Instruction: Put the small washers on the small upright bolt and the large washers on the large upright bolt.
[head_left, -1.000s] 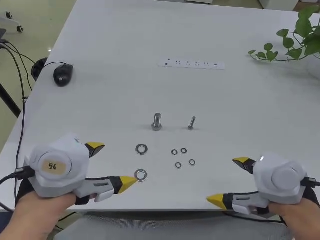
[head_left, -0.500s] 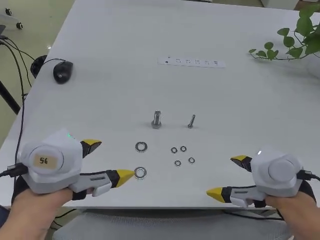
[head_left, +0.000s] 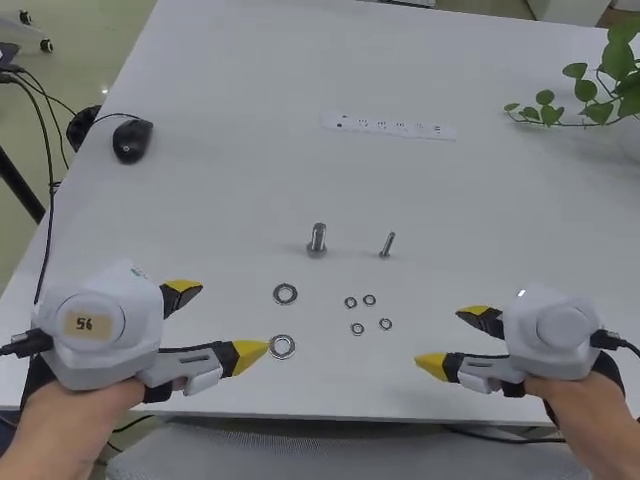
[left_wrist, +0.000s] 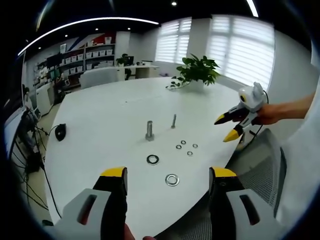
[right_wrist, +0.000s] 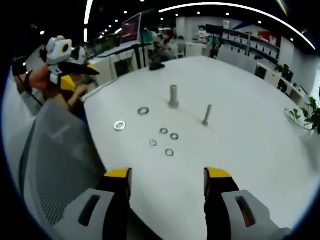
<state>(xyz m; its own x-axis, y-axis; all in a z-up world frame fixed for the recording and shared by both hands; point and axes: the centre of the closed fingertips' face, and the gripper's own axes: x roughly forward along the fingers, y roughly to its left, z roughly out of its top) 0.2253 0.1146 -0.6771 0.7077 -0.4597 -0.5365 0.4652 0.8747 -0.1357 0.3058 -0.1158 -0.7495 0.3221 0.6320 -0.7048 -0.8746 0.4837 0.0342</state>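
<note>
Two large washers (head_left: 285, 293) and four small washers (head_left: 369, 299) are seen flat on the tabletop (head_left: 250, 150) before the large bolt (head_left: 318, 239) and small bolt (head_left: 388, 244), none threaded; with left tongs (head_left: 228, 320) and right tongs (head_left: 443, 338) spread empty, a first pick is judged due.

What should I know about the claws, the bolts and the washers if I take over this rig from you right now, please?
The left claw is open and empty, at the near edge beside the closer large washer.
The right claw is open and empty, to the right of the small washers.
The large bolt and small bolt stand upright, both bare.
Two large washers and four small washers lie flat on the table in front of the bolts.
Done: nothing yet.
Left: all six washers.
</note>
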